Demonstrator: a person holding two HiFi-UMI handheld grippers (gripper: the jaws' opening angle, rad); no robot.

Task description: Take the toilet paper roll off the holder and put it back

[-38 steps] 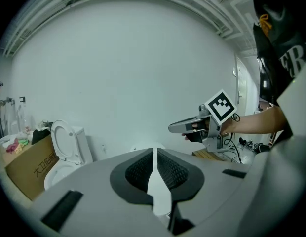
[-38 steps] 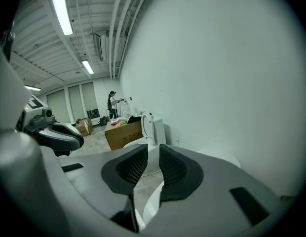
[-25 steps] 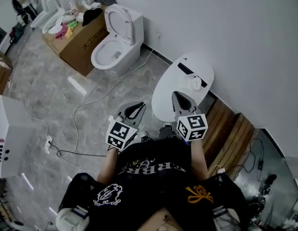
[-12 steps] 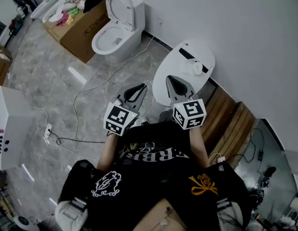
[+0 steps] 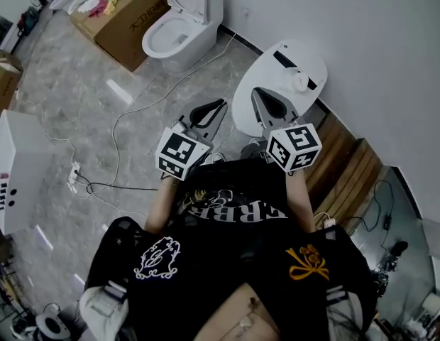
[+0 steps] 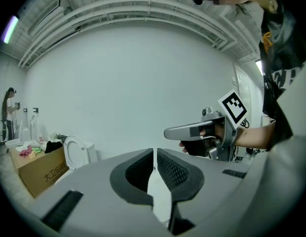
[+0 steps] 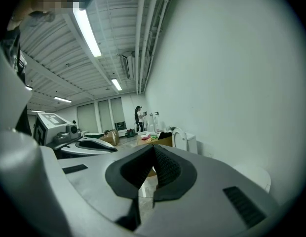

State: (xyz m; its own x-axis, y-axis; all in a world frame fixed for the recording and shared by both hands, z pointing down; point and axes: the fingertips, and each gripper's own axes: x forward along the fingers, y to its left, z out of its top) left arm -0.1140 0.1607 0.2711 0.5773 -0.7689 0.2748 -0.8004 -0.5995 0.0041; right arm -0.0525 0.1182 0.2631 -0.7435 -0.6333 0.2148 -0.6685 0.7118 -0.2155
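left gripper [image 5: 221, 105], right gripper [image 5: 255, 92] closed, empty; roll [image 5: 299, 82] seemingly on holder [image 5: 284, 61]

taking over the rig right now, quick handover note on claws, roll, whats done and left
Left claw: shut, empty, in the air short of the white round table.
Right claw: shut, empty, beside it, pointing toward the table.
Toilet paper roll: appears to sit on the black holder at the table's far side.
Done: nothing that shows; neither claw touches the roll.
Left: open a claw, reach in, take the roll off the holder, put it back.
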